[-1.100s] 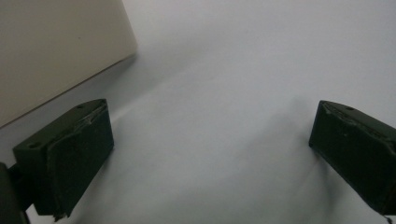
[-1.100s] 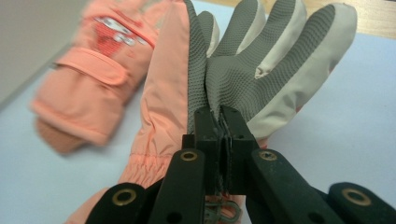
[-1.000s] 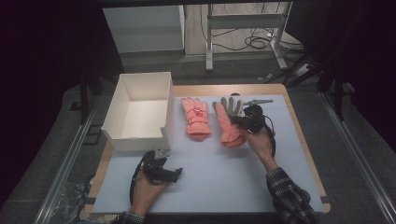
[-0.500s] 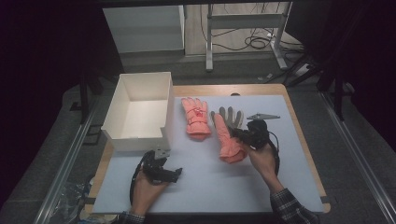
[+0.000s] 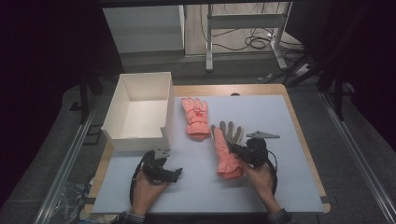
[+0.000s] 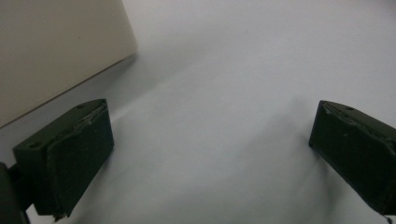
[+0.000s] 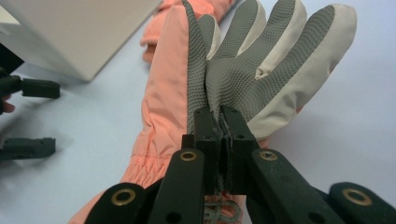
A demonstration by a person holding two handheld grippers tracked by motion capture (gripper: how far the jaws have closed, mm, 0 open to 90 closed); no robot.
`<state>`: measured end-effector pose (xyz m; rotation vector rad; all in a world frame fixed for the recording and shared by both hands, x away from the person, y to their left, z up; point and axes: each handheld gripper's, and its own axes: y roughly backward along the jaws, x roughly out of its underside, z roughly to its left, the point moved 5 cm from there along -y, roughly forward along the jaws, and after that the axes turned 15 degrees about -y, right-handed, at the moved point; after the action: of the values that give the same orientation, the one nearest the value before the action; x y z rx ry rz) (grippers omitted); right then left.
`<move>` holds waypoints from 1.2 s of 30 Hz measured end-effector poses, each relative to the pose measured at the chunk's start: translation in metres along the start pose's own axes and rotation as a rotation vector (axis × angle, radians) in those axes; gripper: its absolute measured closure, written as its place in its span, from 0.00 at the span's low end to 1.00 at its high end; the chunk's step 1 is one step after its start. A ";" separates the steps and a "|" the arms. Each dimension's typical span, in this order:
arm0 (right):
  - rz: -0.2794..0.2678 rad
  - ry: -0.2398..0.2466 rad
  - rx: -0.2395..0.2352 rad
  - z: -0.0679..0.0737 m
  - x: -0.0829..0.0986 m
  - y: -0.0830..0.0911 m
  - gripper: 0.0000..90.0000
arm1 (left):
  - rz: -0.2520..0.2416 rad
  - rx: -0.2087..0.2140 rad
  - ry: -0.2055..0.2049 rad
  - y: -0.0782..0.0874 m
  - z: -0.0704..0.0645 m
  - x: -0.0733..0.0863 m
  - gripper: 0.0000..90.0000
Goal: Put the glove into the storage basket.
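The right gripper [image 7: 218, 122] is closed on the palm fabric of a salmon glove [image 5: 226, 151], right of the white box [image 5: 138, 110]. The left gripper [image 6: 210, 154] is held open, empty, just in front of that box. For a good carry, the pinch should be kept firm and the glove raised clear of the bench [image 5: 280, 121].

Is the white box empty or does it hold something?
Empty: the high view shows the white box open-topped with a bare floor; both gloves lie outside it.

High view looks down and fwd from above the near edge, whole table [image 5: 299, 140] in frame. Left gripper view hugs the mat beside the white box [image 6: 56, 51]. Right gripper view, v. close, faces left; box [image 7: 84, 32] shared.
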<state>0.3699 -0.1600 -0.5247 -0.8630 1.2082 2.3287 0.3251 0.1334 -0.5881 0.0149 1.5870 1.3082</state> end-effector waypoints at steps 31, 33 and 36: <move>-0.013 0.184 0.063 0.008 -0.056 -0.009 0.50 | 0.000 0.000 -0.002 0.000 0.000 0.000 0.00; -0.009 0.187 0.058 0.010 -0.059 -0.012 0.49 | 0.000 0.000 -0.002 0.000 0.000 0.000 0.00; 0.013 0.211 0.048 0.019 -0.070 -0.024 0.47 | 0.000 0.000 -0.002 0.000 0.000 0.000 0.00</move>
<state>0.4291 -0.1340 -0.4831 -1.1088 1.3514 2.2533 0.3252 0.1335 -0.5881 0.0163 1.5858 1.3077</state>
